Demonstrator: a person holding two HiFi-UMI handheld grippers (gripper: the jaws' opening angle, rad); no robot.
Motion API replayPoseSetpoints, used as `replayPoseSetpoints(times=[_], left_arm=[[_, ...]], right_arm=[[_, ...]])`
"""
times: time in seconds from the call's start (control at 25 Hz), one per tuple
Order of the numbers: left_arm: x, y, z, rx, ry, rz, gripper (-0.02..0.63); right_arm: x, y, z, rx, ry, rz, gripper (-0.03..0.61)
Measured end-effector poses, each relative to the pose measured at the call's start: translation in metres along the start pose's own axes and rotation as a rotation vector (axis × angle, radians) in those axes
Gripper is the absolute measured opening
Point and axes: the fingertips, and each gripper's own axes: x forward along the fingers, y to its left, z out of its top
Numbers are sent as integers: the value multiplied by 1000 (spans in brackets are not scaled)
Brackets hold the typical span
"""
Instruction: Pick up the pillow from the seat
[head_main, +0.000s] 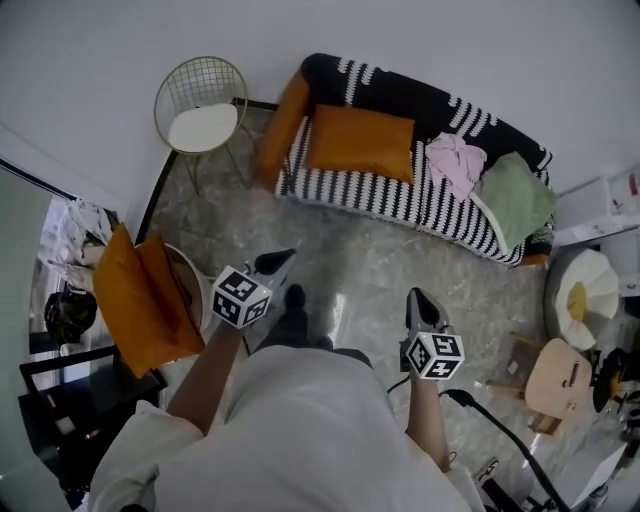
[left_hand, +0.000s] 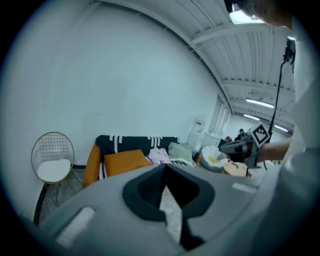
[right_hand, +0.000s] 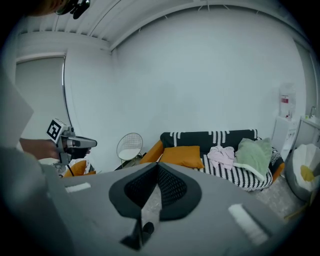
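An orange pillow (head_main: 360, 143) lies on the left part of a black-and-white striped sofa (head_main: 400, 200); it also shows as the orange pillow (left_hand: 126, 161) and the orange pillow (right_hand: 182, 156) in the gripper views. My left gripper (head_main: 284, 259) and my right gripper (head_main: 420, 299) are held out over the floor, well short of the sofa. Both are shut with nothing between their jaws. In the left gripper view the right gripper (left_hand: 235, 148) shows at the right; in the right gripper view the left gripper (right_hand: 85, 143) shows at the left.
A pink cloth (head_main: 456, 160) and a green cloth (head_main: 518, 198) lie on the sofa's right part. A wire chair with a white seat (head_main: 203, 122) stands left of the sofa. Two more orange cushions (head_main: 140, 300) sit on a seat at the left. Small tables (head_main: 558, 378) stand at the right.
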Motion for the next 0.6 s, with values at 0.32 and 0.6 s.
replayPoseSetpoints(times=[0.32, 0.6], left_arm=[[15, 64, 24, 4, 4, -29, -2], [26, 116, 39, 7, 10, -56, -2]], right_arm=[[53, 13, 29, 9, 12, -32, 5], [96, 20, 49, 20, 15, -68, 5]])
